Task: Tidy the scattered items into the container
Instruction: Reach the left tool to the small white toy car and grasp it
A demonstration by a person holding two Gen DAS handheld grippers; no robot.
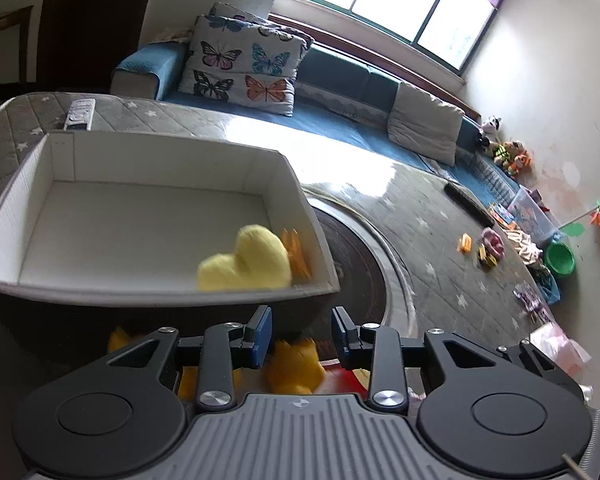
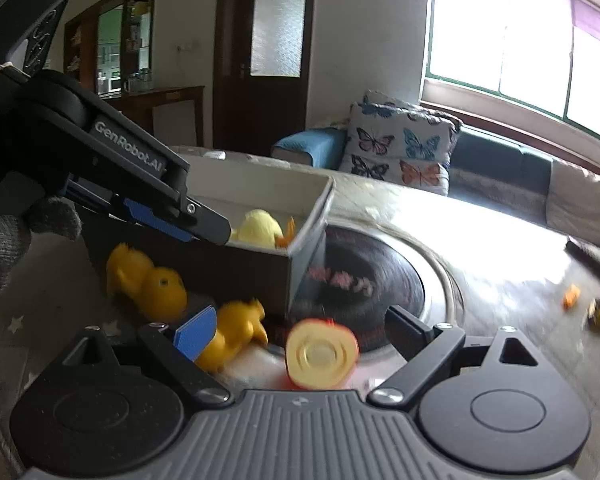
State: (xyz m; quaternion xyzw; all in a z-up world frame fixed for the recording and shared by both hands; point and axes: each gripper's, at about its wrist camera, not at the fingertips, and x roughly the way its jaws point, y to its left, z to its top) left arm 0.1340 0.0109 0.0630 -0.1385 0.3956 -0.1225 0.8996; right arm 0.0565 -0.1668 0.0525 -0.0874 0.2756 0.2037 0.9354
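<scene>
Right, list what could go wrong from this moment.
1. The left tongs stand open just past the box's near wall; a careless pull back could clip the rim and shift the box.
2. The right tongs are open around the round yellow toy, which looks like it could roll away on closing.
3. Two orange ducks lie hard against the box, awkward to grip.

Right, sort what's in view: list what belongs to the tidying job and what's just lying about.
Job:
- white box
- pale yellow plush inside the box
- two yellow toy ducks beside the box
- yellow-and-red round toy between the right gripper's fingers

Lying about:
- butterfly pillow
- remote
- green bowl
</scene>
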